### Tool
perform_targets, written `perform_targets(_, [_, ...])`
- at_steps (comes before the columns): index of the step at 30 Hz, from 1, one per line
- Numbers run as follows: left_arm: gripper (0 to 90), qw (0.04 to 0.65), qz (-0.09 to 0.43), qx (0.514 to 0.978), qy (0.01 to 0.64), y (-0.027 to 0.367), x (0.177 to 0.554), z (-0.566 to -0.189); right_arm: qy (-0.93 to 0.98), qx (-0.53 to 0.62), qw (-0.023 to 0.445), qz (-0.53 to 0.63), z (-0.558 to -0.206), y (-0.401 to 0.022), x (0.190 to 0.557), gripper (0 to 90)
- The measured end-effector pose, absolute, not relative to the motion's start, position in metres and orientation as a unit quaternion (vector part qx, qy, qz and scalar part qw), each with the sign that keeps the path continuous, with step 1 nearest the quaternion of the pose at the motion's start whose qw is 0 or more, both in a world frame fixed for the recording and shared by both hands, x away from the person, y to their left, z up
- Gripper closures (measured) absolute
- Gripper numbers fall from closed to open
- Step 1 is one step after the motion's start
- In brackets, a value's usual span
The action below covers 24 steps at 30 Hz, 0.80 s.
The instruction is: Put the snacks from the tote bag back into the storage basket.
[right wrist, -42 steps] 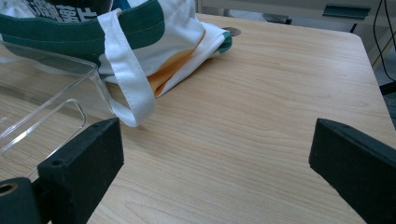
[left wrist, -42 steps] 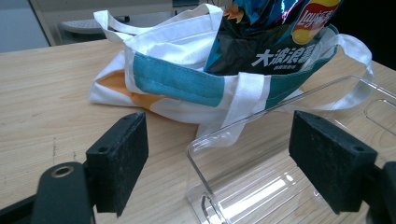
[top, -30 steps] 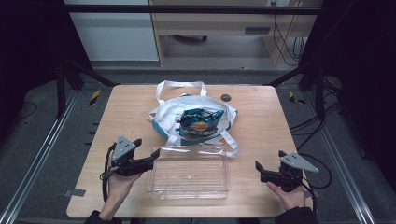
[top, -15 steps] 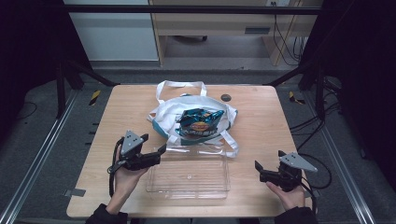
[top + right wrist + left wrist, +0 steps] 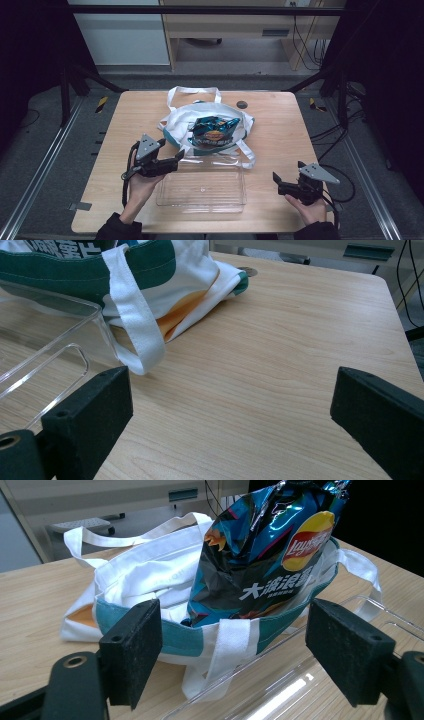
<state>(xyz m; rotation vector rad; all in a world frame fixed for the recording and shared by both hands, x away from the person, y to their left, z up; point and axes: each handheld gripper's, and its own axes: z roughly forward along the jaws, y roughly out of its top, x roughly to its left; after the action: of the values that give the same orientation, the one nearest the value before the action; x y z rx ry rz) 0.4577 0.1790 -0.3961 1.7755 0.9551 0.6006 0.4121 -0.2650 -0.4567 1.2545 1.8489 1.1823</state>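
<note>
Clear plastic forms the shallow tray (image 5: 201, 187) nearest the person's edge of the wooden table (image 5: 280, 125); nothing is seen inside it, so the transfer is judged not yet begun. At the tray's left end the left gripper (image 5: 176, 159) is held with its jaws spread wide and nothing between them, aimed at the bag beyond. The right gripper (image 5: 276, 183) rests low near the right edge, likewise released and unloaded, well apart from the work. Just behind the tray lies the white-and-teal tote bag (image 5: 175, 122), one strap (image 5: 227, 645) draped over the tray's far wall. The crisp packet (image 5: 214, 132) is seen standing out of the bag's mouth, ungrasped. Reaching, gripping the packet, drawing it out and placing it are judged to remain.
</note>
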Motion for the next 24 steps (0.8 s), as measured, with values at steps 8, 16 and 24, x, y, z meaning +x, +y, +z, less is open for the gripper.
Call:
perform_targets(8, [23.2, 0.497, 0.246, 0.734, 0.392, 0.171, 0.462, -0.395, 0.699, 0.471, 0.302, 0.445, -0.457, -0.265, 0.413, 3.8])
perform_targets(16, [24.9, 0.5, 0.243, 0.734, 0.39, 0.162, 0.467, -0.392, 0.699, 0.471, 0.302, 0.445, -0.457, -0.265, 0.413, 3.8])
perform_targets(24, [27.1, 0.491, 0.249, 0.738, 0.39, 0.154, 0.472, -0.392, 0.7, 0.471, 0.302, 0.444, -0.457, -0.264, 0.413, 3.9])
